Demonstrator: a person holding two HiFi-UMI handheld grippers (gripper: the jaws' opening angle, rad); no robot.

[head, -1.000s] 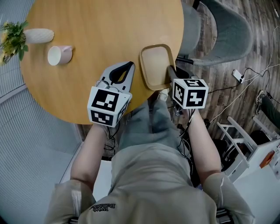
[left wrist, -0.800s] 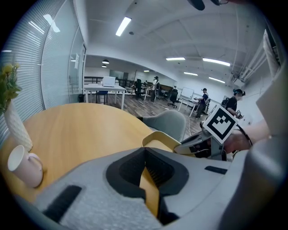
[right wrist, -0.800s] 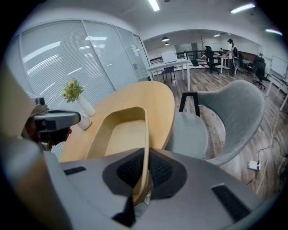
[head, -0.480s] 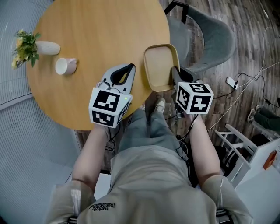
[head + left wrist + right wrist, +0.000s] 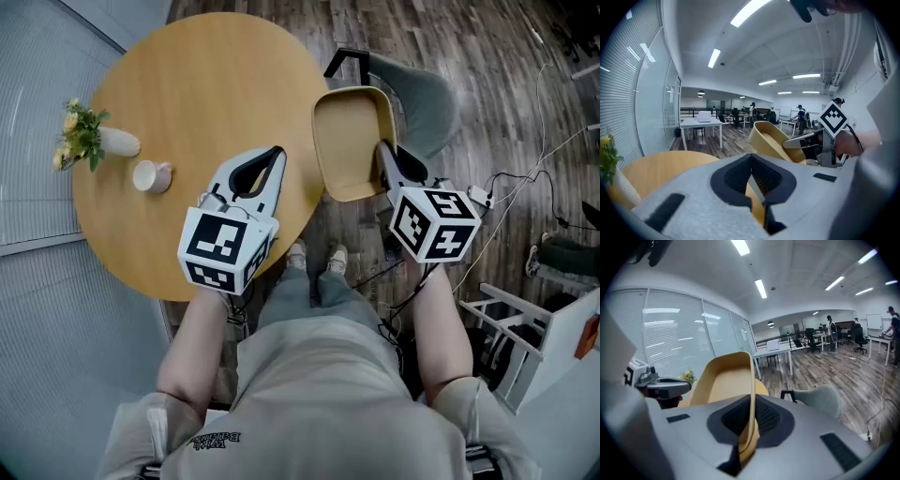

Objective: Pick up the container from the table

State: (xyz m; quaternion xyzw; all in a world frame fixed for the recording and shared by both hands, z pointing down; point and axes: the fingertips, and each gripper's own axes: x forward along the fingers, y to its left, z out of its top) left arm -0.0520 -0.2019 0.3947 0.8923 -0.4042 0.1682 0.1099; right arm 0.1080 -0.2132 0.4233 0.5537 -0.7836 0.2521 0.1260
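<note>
The tan oval container (image 5: 347, 141) hangs in the air beyond the round wooden table's (image 5: 187, 94) right edge, tilted. My right gripper (image 5: 382, 150) is shut on its right wall near the rim. In the right gripper view that thin wall (image 5: 751, 380) runs up between the jaws of the right gripper (image 5: 751, 406). My left gripper (image 5: 275, 152) hovers over the table's near right part, shut with nothing in it. The left gripper view shows its own tips (image 5: 751, 159) touching, with the held container (image 5: 771, 140) and the right gripper (image 5: 806, 140) to the right.
A white cup (image 5: 150, 175) and a white vase with flowers (image 5: 103, 142) stand at the table's left side. A grey chair (image 5: 422, 103) sits below the container. Cables and a white rack (image 5: 506, 319) lie on the wooden floor at right.
The container has risen off the table's edge in my right gripper and moved up and rightward over the chair. The left gripper stays shut over the table. The camera has risen.
</note>
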